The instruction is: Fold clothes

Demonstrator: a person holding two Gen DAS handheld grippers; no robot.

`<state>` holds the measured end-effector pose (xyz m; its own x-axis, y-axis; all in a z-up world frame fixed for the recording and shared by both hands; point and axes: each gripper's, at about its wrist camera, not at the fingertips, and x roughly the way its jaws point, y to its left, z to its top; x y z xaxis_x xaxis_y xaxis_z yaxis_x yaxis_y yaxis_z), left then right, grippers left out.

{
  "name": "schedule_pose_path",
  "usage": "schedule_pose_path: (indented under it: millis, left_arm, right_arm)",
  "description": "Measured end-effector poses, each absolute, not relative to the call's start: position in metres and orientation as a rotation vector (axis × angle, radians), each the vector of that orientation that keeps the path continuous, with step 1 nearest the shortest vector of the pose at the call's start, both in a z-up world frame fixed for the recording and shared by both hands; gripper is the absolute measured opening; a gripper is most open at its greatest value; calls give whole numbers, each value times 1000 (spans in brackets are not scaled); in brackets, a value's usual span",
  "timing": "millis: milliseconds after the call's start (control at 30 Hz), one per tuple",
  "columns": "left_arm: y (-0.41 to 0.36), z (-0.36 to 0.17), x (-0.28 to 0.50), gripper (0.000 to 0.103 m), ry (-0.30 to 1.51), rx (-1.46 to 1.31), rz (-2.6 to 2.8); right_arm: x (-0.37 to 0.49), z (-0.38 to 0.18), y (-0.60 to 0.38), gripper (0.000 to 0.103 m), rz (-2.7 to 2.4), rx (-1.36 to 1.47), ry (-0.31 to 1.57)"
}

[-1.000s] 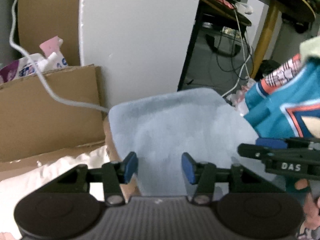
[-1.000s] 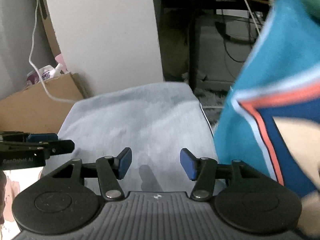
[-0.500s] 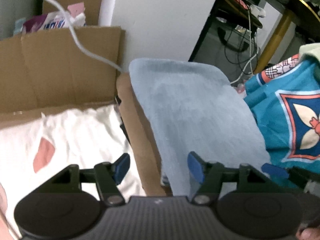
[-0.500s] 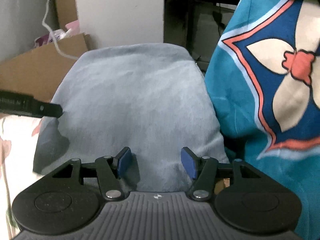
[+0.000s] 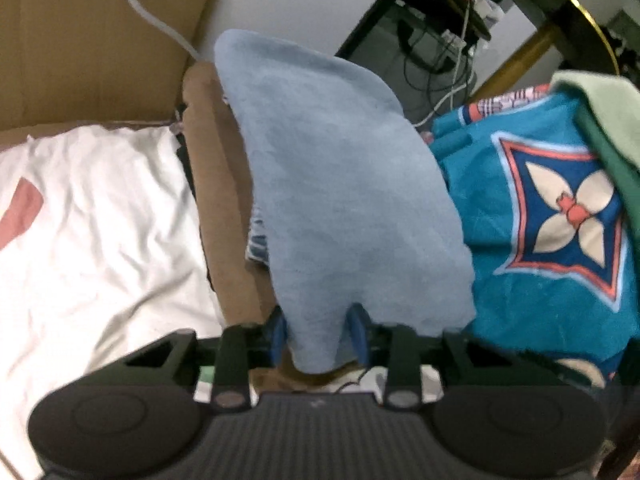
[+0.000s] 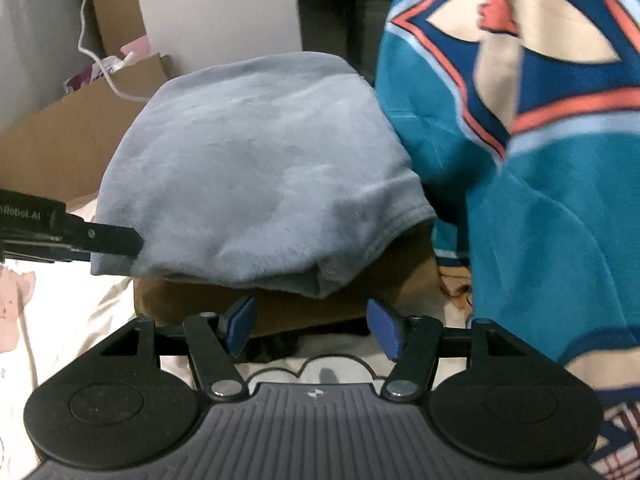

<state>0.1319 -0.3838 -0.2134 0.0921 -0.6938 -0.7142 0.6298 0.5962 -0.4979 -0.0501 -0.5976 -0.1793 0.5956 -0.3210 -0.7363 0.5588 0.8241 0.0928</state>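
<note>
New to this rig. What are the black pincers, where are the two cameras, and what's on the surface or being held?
No robot: a person holds a two-finger gripper in each hand, with a fisheye camera on each looking along the fingers. In the left view, the left gripper has just been closing; a corner of the light blue cloth sits between its blue pads. In the right view, the right gripper is open, short of the cloth's hem, holding nothing. The cloth drapes over a brown box. Beside it lie a teal patterned garment and white bedding.
</note>
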Motion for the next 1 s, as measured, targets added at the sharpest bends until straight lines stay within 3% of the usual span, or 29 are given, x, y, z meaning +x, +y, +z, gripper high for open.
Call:
schedule_pose_path:
  millis: [267,433,533,700,1000]
  left_arm:
    - [-365,-193,130,28,1120,4,-943]
    - [-340,-161,120,34,1083,76,-883]
    - [-323,-138,118,45,1054,91,-833]
    - [-291,-91,109,74,974,116,-761]
    - [-230,-1,97,101,838,113,-627]
  right_arm:
    - [-71,-162,-590,68,-528,365,751]
    - [-81,-134,-577,68,-507,379,748]
    - [-86,-109,-569,70,-499,396,748]
    - [-88,-62,-552,83,-501,388,754]
    - [-82,33,-522,95,-520,375,743]
